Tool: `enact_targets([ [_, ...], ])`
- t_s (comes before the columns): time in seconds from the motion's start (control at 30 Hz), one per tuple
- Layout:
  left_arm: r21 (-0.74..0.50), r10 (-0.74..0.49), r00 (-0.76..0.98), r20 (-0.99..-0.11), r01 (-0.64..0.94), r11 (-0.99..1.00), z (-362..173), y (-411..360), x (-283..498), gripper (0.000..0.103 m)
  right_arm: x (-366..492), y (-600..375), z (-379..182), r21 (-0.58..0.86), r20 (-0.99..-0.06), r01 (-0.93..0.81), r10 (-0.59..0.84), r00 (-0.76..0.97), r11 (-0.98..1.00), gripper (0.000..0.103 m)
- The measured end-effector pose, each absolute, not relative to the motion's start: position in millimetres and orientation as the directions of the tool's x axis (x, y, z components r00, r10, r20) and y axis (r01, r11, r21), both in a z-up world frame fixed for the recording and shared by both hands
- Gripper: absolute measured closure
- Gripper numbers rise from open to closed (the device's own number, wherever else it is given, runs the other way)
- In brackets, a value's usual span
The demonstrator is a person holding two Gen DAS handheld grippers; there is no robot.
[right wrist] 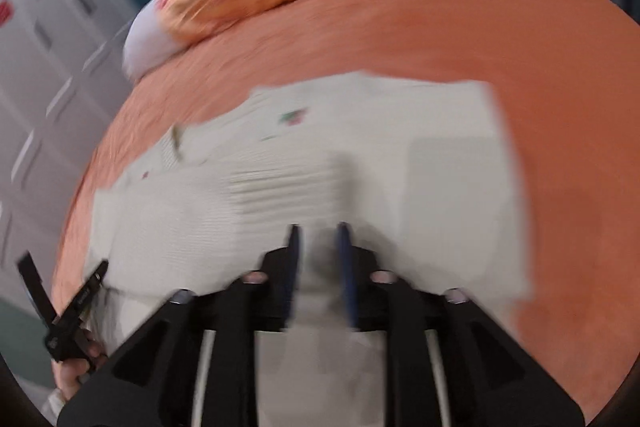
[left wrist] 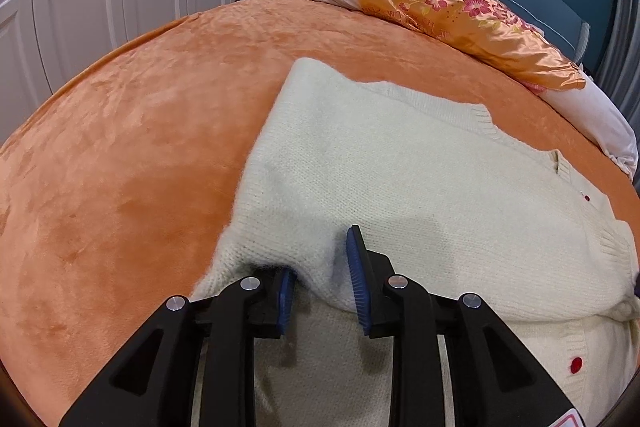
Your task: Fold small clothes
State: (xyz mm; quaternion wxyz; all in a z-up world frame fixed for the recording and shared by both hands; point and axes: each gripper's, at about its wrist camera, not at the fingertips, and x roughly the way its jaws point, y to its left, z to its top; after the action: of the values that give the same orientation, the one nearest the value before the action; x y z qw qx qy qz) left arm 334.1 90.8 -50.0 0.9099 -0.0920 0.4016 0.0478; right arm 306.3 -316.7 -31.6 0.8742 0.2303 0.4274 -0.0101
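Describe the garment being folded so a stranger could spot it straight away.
Start from the wide bed under its plush orange blanket. In its middle lies a cream knitted cardigan, fuzzy, with ribbed edges. Small red buttons set it apart from the floral satin bolster behind.

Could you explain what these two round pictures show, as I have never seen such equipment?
There is no robot here. A person holds a hand tool in each hand, each with two black jaws lined in blue and a wide-angle camera looking along them, hence the round, bent pictures. The sharp picture comes from the left gripper, the blurred one from the right gripper. Both look over an orange blanket with a flowered quilt roll at the far end. On the blanket lies a cream sweater, partly folded. The left gripper pinches a fold of it. The right gripper's jaws stand apart above the sweater, seemingly holding nothing, though the blur leaves that unsure.
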Motion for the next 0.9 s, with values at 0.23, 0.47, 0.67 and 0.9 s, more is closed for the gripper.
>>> enact_targets([
  [0.23,-0.094,0.026,0.611,-0.791,-0.163,0.982,-38.5,88.2,346.1,0.080,329.6,-306.5,-45.1,0.477,-0.769,0.208,0.292,0.569,0.854,0.073],
  [0.47,-0.175,-0.035,0.600,-0.799,-0.177,0.969,-5.5,107.3,352.7,0.093,302.9,-293.4,48.5,0.453,-0.537,0.010,0.264,0.801,0.891,0.098],
  [0.67,0.026,0.105,0.551,-0.828,-0.150,0.988,-34.4,86.0,353.2,0.089,330.2,-313.0,-52.1,0.321,-0.810,0.212,0.152,0.566,0.923,0.103],
  [0.9,0.142,0.193,0.557,-0.808,-0.132,0.981,-25.9,70.4,339.0,0.086,302.5,-312.1,-23.8,0.394,-0.756,0.188,0.200,0.624,0.900,0.098],
])
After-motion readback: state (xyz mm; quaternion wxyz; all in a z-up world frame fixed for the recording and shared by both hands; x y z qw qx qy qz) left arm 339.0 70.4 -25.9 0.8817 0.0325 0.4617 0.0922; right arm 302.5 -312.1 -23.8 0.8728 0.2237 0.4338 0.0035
